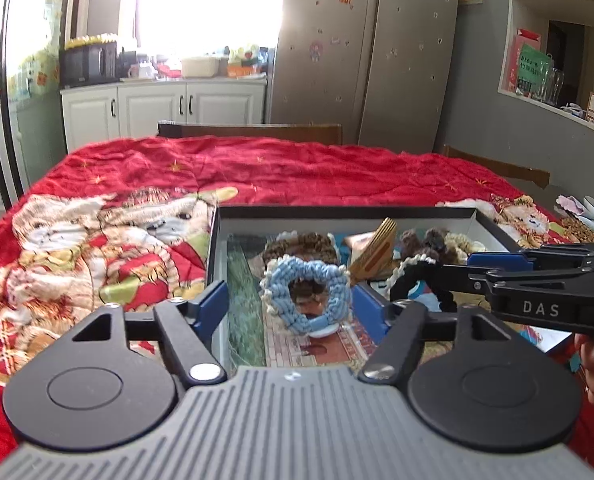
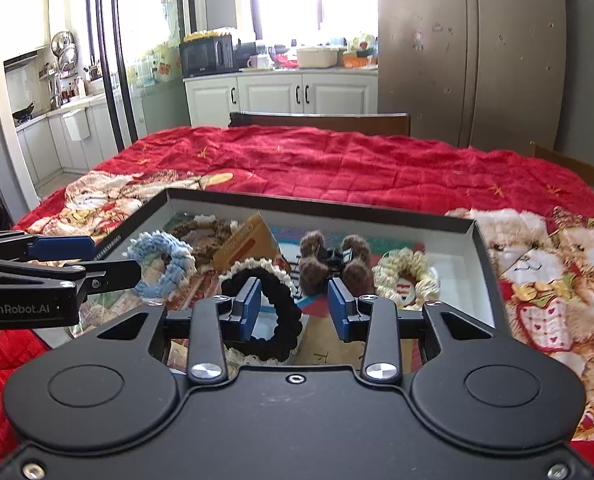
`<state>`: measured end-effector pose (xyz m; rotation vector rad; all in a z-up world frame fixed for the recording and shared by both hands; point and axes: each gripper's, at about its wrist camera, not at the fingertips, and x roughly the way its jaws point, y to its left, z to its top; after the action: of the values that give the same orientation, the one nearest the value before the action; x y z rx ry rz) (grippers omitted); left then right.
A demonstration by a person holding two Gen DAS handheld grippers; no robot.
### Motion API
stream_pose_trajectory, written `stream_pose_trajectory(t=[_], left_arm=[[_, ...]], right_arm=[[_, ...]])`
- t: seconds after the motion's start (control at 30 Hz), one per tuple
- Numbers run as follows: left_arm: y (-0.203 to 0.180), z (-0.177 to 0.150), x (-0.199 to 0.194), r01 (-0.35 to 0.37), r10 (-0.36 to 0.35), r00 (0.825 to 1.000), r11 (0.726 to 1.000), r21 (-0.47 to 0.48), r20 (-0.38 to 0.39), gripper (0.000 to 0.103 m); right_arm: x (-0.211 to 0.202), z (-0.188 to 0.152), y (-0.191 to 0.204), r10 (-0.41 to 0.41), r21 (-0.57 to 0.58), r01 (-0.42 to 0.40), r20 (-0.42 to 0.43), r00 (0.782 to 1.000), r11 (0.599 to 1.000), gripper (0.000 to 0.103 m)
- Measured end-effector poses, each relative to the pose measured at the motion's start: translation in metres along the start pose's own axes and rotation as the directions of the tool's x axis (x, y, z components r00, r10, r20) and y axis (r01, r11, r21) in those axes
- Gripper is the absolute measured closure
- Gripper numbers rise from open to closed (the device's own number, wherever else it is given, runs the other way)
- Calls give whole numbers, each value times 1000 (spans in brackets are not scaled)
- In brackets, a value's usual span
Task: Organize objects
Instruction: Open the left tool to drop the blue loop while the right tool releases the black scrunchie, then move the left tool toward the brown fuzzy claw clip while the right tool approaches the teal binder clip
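The left tool point(image 1: 291, 304) stood wide around the blue scrunchie point(image 1: 306, 298) in the box point(image 1: 349, 212), apparently just releasing. The right tool point(image 2: 295, 310) stood narrow, gripping nothing, over the black scrunchie point(image 2: 271, 316); withdrawing probably followed.

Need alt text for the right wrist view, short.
The right gripper hovers open over a black scrunchie in a shallow box of scrunchies and a brown fuzzy claw clip on a red quilt. The left gripper reaches in beside a blue scrunchie.
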<state>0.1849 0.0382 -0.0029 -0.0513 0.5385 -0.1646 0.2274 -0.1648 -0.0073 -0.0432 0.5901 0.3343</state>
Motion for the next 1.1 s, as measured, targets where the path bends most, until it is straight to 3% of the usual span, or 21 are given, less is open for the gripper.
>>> stream_pose_trajectory(t=[0.67,1.1], left_arm=[[-26,10,-66,13,-19,991,999,43,132,7],[-48,-3,-98,45,-53,991,997,63,124,5]], right_arm=[[-84,10,3,-28,0,28,125,992,1000,59],[-156,-12,-26,-109,40,103,190,976,994,56]])
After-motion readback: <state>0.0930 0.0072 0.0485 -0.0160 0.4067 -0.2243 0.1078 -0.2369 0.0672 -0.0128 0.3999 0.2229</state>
